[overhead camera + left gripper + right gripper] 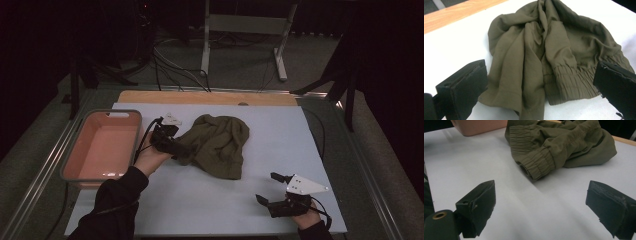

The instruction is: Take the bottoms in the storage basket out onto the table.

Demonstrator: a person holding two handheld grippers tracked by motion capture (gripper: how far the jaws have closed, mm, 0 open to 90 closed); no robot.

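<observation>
**Olive garment lies crumpled just ahead of the left tool**

Olive garment [217,142], seemingly cuffed trousers or a jacket, lies bunched in a loose heap on the white surface [280,130]. The left tool [541,97] has its jaws spread wide, holding nothing, with the cloth's near edge between them. The right tool [274,189] is also wide open and empty, well apart from the heap, which lies ahead of it across bare surface.

The cloth looks light, soft and limp; it will sag and trail when lifted, so a pinch on a single layer may slip. The ribbed elastic cuff [536,165], thicker and gathered, seems the firmest place to take hold. A pink tub [102,145] sits close to the left tool's outer side. Open room lies between the tools and ahead of the right one.
</observation>
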